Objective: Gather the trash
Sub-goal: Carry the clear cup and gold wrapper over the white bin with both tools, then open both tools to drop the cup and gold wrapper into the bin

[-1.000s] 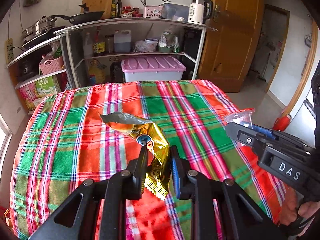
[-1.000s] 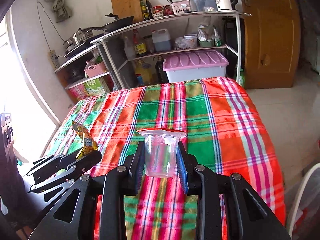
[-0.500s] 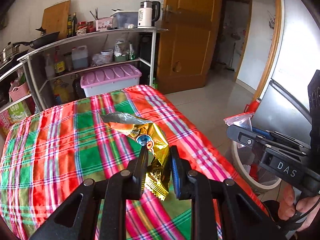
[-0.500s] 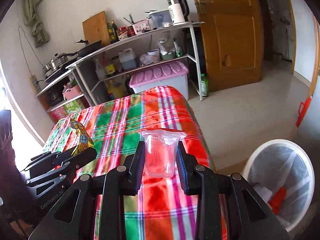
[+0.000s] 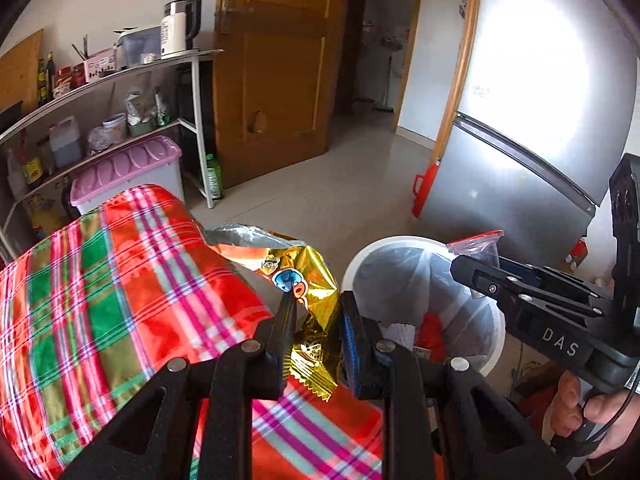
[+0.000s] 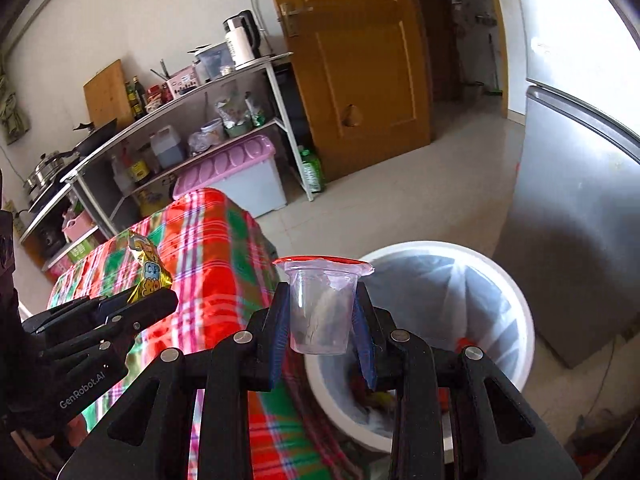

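Note:
My left gripper is shut on a gold foil snack wrapper and holds it in the air over the table's right edge. It also shows in the right wrist view. My right gripper is shut on a clear plastic cup with a red-rimmed peeled lid, held upright above the near rim of a white trash bin lined with a clear bag. The bin holds red and white trash. The cup sits over the bin's right side in the left wrist view.
A table with a red and green plaid cloth lies to the left of the bin. A grey fridge stands right behind the bin. A metal shelf rack with a pink-lidded box and a wooden door stand further back.
Both grippers have swung right from over the table to the bin beside it, each still holding its item. The bin has come into view under the cup.

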